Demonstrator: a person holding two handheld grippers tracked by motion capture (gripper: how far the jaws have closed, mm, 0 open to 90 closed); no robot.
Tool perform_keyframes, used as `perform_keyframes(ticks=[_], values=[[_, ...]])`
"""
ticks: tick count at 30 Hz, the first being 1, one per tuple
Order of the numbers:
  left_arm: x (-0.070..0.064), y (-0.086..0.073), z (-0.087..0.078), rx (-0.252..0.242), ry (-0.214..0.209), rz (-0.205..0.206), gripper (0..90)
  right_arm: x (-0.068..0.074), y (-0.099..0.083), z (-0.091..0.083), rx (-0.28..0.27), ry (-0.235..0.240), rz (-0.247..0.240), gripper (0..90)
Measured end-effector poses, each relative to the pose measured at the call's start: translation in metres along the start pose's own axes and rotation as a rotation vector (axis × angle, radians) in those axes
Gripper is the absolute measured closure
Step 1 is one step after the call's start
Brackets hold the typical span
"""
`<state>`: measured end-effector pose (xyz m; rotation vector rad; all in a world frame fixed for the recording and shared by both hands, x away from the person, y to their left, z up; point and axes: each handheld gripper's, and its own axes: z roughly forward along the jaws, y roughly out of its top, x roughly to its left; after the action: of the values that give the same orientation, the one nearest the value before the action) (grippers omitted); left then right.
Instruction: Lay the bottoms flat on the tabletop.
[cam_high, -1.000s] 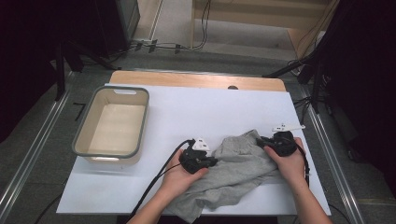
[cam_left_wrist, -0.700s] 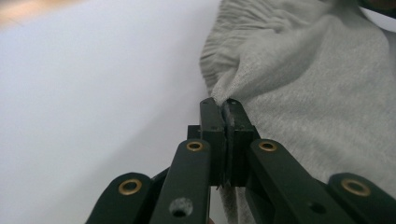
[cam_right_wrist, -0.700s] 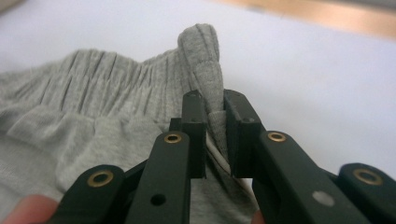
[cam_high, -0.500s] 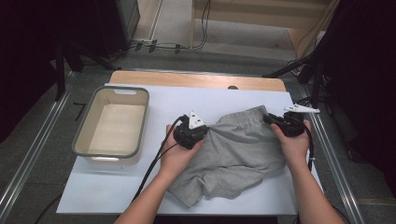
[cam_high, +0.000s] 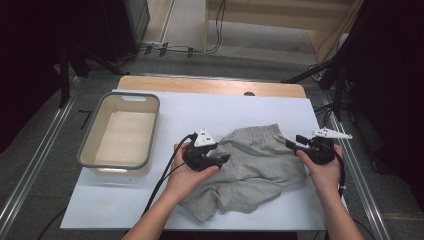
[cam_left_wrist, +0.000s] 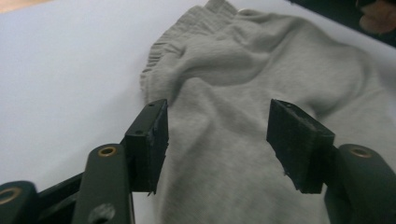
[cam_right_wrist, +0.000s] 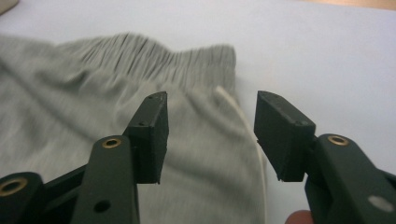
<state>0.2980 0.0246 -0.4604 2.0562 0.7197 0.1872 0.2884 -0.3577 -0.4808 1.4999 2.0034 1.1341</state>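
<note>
At the near edge of the white table (cam_high: 150, 210), two forearms are seen coming in, one hand on each of two grippers. One pair of grey shorts (cam_high: 255, 170) is spread crumpled on the table's right half, between the two grippers. The left gripper (cam_high: 220, 159) is held at the shorts' nine o'clock edge; in the left gripper view its jaws are parted widely above the fabric (cam_left_wrist: 243, 116), and nothing is clamped between them. Whether the jaw tips touch the cloth cannot be told. The right gripper (cam_high: 292, 142) is held at the shorts' three o'clock side, near the ribbed waistband (cam_right_wrist: 159, 58); in the right gripper view its jaws are likewise spread wide and empty, with a pale drawstring (cam_right_wrist: 243, 121) seen lying between them along the shorts' edge. Farther off, at ten o'clock from the shorts and well apart from them, one empty grey-rimmed tub (cam_high: 150, 127) is set on the table's left side.
</note>
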Motion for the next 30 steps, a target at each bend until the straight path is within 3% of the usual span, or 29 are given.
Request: perform_keyframes(ticks=[2,3,4,5,7,8,9,12,16,18,21,23,24,25,27,28,30], values=[[-0.010,-0.003,-0.005,-0.003,-0.031,0.007,36.7,0.005,-0.013,-0.009,0.005,-0.008,-0.027,41.6],[-0.016,-0.004,-0.006,-0.001,-0.045,0.021,36.4,0.007,-0.020,-0.013,0.009,-0.018,-0.027,40.9],[-0.031,-0.007,-0.006,0.005,-0.069,0.048,35.1,0.011,-0.033,-0.021,0.013,-0.026,-0.028,38.4],[-0.031,-0.007,-0.006,0.005,-0.069,0.048,34.9,0.013,-0.039,-0.025,0.015,-0.031,-0.018,37.2],[-0.048,-0.010,-0.004,0.007,-0.105,0.068,34.9,0.014,-0.044,-0.030,0.014,-0.032,-0.022,35.3],[-0.066,-0.011,0.003,0.031,-0.143,0.091,34.9,0.018,-0.055,-0.039,0.013,-0.026,-0.054,33.9],[-0.066,-0.011,0.003,0.031,-0.143,0.091,35.0,0.018,-0.055,-0.039,0.013,-0.026,-0.054,33.9],[-0.090,-0.013,0.020,0.072,-0.193,0.139,34.9,0.020,-0.066,-0.050,0.021,-0.018,-0.044,32.8],[-0.111,-0.014,0.046,0.122,-0.217,0.172,34.6,0.021,-0.082,-0.057,0.037,-0.022,-0.008,30.2],[-0.116,-0.017,0.058,0.156,-0.200,0.200,34.8,0.021,-0.093,-0.057,0.070,-0.030,-0.013,27.8],[-0.119,-0.023,0.070,0.210,-0.180,0.200,37.2,0.019,-0.098,-0.055,0.090,-0.023,-0.012,29.5],[-0.118,-0.027,0.076,0.241,-0.156,0.215,55.2,0.017,-0.100,-0.052,0.108,-0.027,-0.011,46.3],[-0.117,-0.028,0.076,0.242,-0.138,0.228,55.2,0.017,-0.100,-0.052,0.108,-0.027,-0.011,46.3],[-0.115,-0.028,0.075,0.237,-0.133,0.223,64.3,0.016,-0.099,-0.052,0.102,-0.021,-0.007,54.3],[-0.110,-0.026,0.070,0.227,-0.148,0.195,78.6,0.015,-0.097,-0.050,0.102,-0.015,-0.018,60.0],[-0.105,-0.023,0.065,0.215,-0.164,0.178,83.2,0.014,-0.094,-0.048,0.098,0.009,-0.035,67.9],[-0.097,-0.019,0.058,0.200,-0.178,0.155,83.7,0.014,-0.092,-0.048,0.091,0.011,-0.043,69.8]])
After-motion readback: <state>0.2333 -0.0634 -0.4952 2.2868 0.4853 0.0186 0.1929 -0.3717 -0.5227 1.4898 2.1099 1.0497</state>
